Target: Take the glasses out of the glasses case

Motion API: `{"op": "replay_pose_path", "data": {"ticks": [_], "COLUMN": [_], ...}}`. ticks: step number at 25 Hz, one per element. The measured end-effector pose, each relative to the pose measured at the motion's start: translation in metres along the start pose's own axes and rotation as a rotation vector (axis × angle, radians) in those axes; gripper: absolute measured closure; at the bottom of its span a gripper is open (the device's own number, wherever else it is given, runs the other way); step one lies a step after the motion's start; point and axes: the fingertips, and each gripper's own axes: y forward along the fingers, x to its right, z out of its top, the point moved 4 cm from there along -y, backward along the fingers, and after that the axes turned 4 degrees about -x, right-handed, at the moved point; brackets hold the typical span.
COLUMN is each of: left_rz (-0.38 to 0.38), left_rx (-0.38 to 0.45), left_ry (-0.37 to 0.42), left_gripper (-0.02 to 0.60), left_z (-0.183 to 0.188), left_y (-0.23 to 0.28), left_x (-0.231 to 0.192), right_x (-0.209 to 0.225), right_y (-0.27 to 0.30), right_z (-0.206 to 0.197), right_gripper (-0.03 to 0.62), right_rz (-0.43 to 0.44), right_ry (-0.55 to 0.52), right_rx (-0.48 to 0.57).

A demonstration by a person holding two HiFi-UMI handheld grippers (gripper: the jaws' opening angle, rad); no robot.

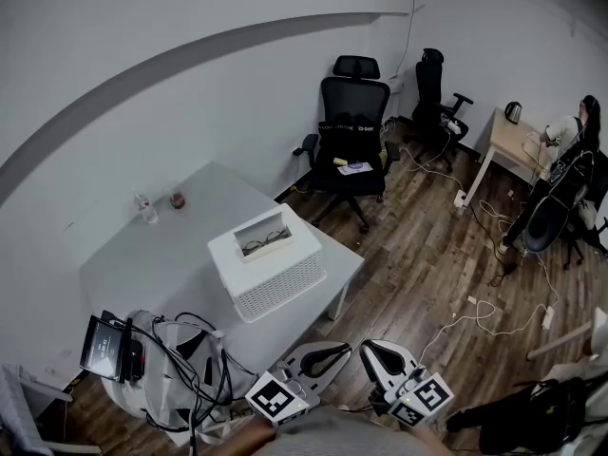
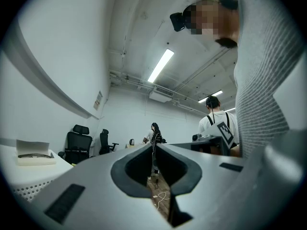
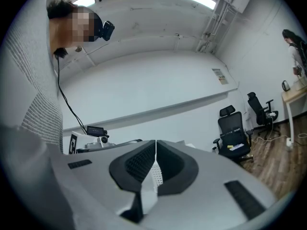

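An open white glasses case (image 1: 263,235) lies on top of an upturned white perforated basket (image 1: 275,283) on the white table (image 1: 161,264). Dark-framed glasses (image 1: 266,246) rest inside the case. The left gripper view shows the case (image 2: 34,153) far off at the left, the glasses (image 2: 32,155) still in it. Both grippers hang low and near me, well off the table's front corner. My left gripper (image 1: 342,349) is shut with nothing in it, its jaws touching (image 2: 154,145). My right gripper (image 1: 372,349) is likewise shut and empty (image 3: 156,143).
A small clear bottle (image 1: 145,207) and a red-topped jar (image 1: 178,199) stand at the table's far edge. Two black office chairs (image 1: 352,131) are behind it. Cables (image 1: 475,316) trail over the wood floor. Electronics and wires (image 1: 119,345) sit at lower left. A person (image 1: 578,141) sits at a far desk.
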Motion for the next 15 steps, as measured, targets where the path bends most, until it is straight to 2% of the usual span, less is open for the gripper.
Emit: {"op": "replay_pose_path", "data": {"ticks": [4, 7, 12, 15], "left_rz": [0.007, 0.008, 0.031, 0.025], "left_rx": [0.005, 0.043, 0.012, 0.049], "left_ry": [-0.002, 0.022, -0.012, 0.017], "left_gripper": [0.566, 0.566, 0.566, 0.566], "left_z": [0.0031, 0.0082, 0.0005, 0.0068], "left_y": [0.0014, 0.0013, 0.0015, 0.0083], "left_x": [0.0003, -0.0005, -0.0027, -0.0008], "right_x": [0.0015, 0.0018, 0.0042, 0.0083], "right_y": [0.0003, 0.0018, 0.0034, 0.0015], "right_z": [0.0010, 0.0000, 0.0008, 0.0034], "right_gripper": [0.580, 0.580, 0.580, 0.580], "right_rz": [0.003, 0.008, 0.018, 0.024], "right_ry": [0.005, 0.005, 0.002, 0.000], "right_rx": [-0.003, -0.008, -0.008, -0.010]}}
